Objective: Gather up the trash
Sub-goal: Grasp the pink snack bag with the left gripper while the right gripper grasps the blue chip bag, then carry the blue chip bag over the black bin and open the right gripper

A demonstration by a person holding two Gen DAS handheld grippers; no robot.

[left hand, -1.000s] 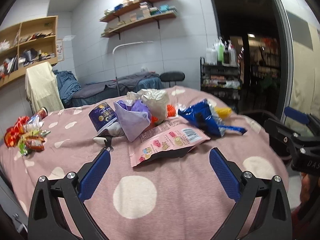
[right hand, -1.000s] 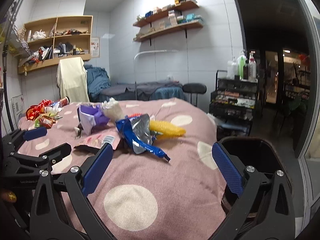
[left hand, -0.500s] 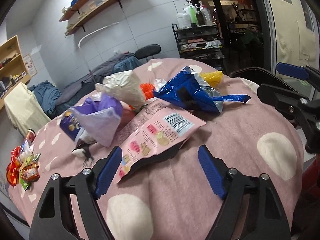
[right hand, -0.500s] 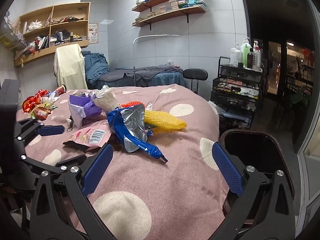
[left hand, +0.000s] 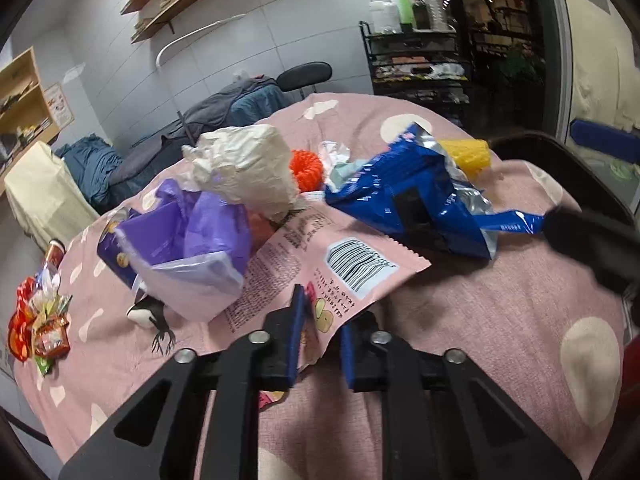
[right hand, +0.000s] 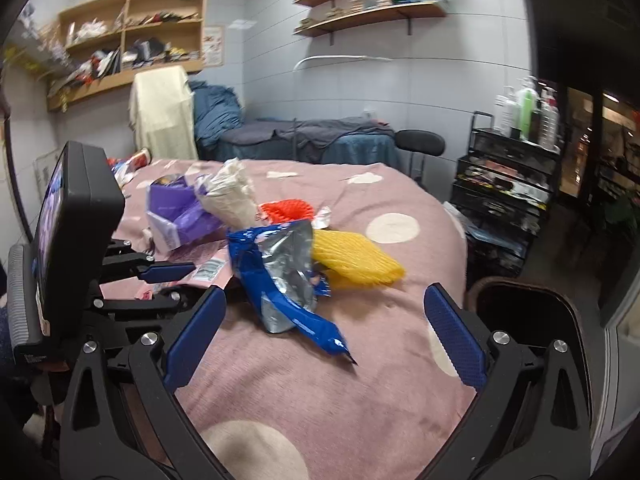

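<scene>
Trash is piled on a pink spotted tablecloth (left hand: 500, 300). My left gripper (left hand: 322, 316) is closing, and its blue pads pinch the near corner of a flat pink snack wrapper (left hand: 340, 256). Seen from the right wrist, that gripper (right hand: 172, 282) sits at the left on the same wrapper (right hand: 204, 268). My right gripper (right hand: 326, 296) stands wide open. A torn blue foil wrapper (right hand: 280, 280) lies just ahead of it, untouched, with a yellow foam net (right hand: 352, 256) behind. The blue wrapper (left hand: 408, 200) lies right of the pink one.
A purple bag (left hand: 192, 240), crumpled white paper (left hand: 248, 168) and an orange net (left hand: 306, 166) crowd behind the pink wrapper. Red and green snack packs (left hand: 40, 320) lie far left. A black bin (right hand: 500, 284) stands off the table's right edge. A black shelf cart (right hand: 504, 184) stands beyond.
My left gripper moved forward to the pink wrapper and went from wide open to closed on its near corner. My right gripper came closer to the blue wrapper, still open.
</scene>
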